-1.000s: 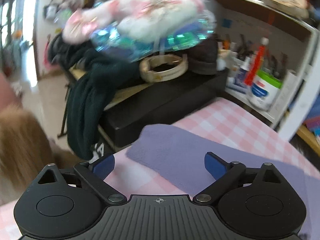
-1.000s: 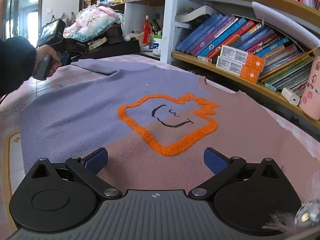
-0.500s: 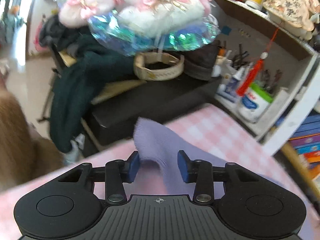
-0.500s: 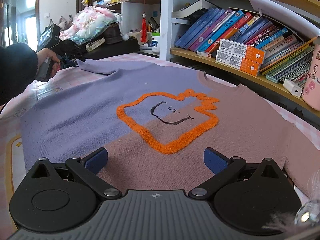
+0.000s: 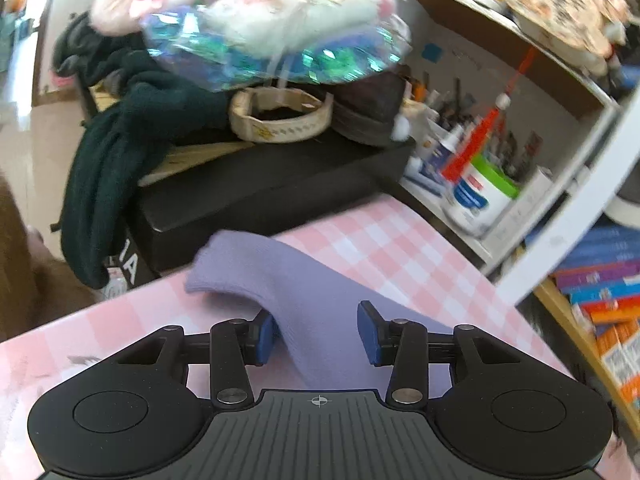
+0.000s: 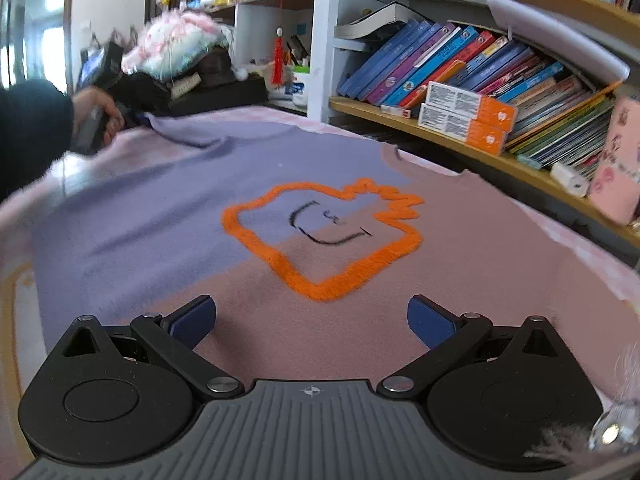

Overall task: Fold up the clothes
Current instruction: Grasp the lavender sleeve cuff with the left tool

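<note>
A lilac and dusty-pink sweater [image 6: 168,216] with an orange fuzzy outline motif [image 6: 320,236] lies spread flat on the pink checked table. Its lilac sleeve [image 5: 288,276] runs between the fingers of my left gripper [image 5: 316,334], which are half closed around it with a gap on the right side; the cuff is lifted off the cloth. The left gripper also shows far left in the right wrist view [image 6: 100,120], held by a hand. My right gripper [image 6: 312,320] is open and empty, just above the sweater's pink hem.
Pink checked tablecloth [image 5: 384,236]. A black box [image 5: 260,188] with a dark garment [image 5: 116,160], a wooden ring and a plush toy [image 5: 260,12] stands past the table's far edge. Bookshelves [image 6: 480,80] line the right side, with jars and tubs [image 5: 476,200].
My left gripper went from wide open to half closed around the lilac sleeve and has raised the cuff. My right gripper stayed open, shifting slightly over the hem.
</note>
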`<state>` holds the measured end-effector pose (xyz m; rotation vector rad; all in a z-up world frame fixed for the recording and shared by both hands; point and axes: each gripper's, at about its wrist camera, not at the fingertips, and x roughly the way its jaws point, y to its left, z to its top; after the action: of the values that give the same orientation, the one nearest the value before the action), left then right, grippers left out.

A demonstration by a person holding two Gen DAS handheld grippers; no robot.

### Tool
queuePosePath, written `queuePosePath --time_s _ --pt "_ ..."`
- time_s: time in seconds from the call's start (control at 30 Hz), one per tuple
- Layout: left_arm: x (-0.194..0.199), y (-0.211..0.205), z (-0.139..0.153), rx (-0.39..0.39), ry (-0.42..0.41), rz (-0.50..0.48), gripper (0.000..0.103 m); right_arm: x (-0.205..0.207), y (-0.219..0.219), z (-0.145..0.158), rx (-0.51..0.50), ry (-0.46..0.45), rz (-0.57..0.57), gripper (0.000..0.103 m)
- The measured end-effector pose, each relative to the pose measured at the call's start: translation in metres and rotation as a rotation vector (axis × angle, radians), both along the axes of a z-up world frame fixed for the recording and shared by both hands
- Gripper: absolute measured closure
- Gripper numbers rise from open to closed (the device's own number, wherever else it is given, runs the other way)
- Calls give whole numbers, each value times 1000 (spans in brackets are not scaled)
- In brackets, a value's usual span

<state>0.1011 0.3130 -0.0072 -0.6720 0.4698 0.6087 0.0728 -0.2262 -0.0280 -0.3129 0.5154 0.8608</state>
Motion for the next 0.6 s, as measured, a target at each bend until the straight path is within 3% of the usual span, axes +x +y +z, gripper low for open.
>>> queuePosePath --time_s 0.17,0.23,0.3,0.4,0.5,0.6 --pt "-8 10 -5 -18 -54 29 65 -3 -8 -1 -25 -32 -36 0" --pt "-10 13 -7 -7 -49 65 75 0 -12 -1 -21 -26 -52 0" --pt "-10 14 -8 5 -36 96 92 5 -15 -1 -13 -12 -68 0" --pt "-10 13 -7 27 -8 111 99 8 -17 -3 -16 5 -72 0" --pt "-9 -5 10 98 -29 88 100 10 -15 -7 -32 26 -67 0" --pt "0 -40 41 195 -76 0 100 14 -16 -8 -22 53 -63 0"
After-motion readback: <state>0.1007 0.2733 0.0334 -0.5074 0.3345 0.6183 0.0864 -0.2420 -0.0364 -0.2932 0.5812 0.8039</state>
